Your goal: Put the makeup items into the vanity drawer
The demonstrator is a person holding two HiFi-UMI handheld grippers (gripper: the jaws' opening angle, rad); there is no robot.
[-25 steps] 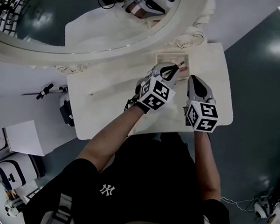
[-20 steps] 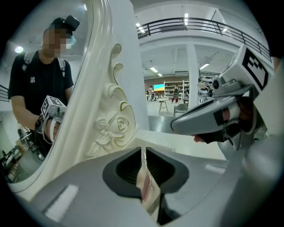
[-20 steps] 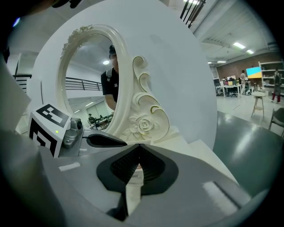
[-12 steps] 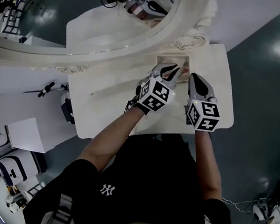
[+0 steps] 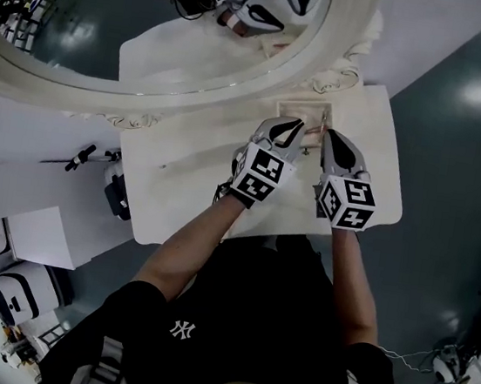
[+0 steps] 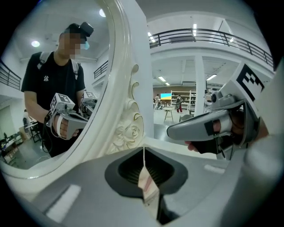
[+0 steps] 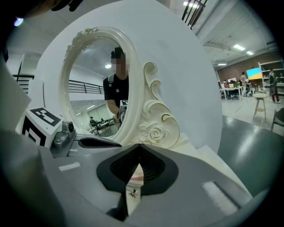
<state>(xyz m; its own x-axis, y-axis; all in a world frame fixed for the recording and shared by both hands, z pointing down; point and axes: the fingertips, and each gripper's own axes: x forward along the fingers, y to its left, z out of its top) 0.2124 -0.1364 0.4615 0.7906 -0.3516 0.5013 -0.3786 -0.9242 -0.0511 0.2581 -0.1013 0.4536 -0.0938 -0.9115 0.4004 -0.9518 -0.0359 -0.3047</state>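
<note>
pale packet [image 6: 148, 189] inside left claw [image 6: 143, 151]

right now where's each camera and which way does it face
Head view: on the person's head, facing down at the vanity; shows forearms, left gripper, right gripper.
Left gripper view: rides the left gripper, faces the mirror; jaws shut on a pinkish packet; right gripper at right.
Right gripper view: rides the right gripper, faces the mirror; jaws shut on a printed packet; left gripper at left.
Gripper views share the rose carving.
</note>
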